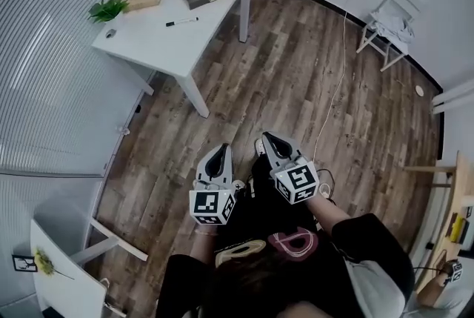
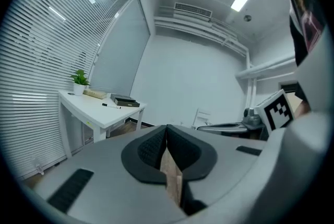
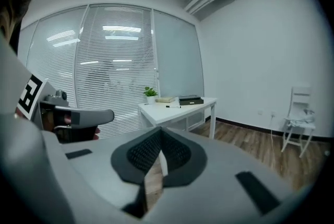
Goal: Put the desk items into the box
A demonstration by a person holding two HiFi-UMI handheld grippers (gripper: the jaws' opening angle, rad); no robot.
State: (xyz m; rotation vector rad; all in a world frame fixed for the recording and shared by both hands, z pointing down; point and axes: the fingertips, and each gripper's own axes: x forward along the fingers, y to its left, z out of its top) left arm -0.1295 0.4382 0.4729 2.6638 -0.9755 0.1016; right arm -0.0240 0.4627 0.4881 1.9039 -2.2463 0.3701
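Both the left claw (image 1: 221,150) and right claw (image 1: 268,137) are sitting closed, empty; only the head view is showing the yellow flower (image 1: 43,262) (behind them).

A white folding chair (image 1: 391,20) stands by the far wall on a wood-plank floor (image 1: 281,79), with 1 thin white cable (image 1: 337,87) trailing across the boards beside it. Slatted blinds (image 1: 44,72) line the glass wall at left, where a yellow flower (image 1: 44,262) lies on a small white table (image 1: 67,294) in the near corner.
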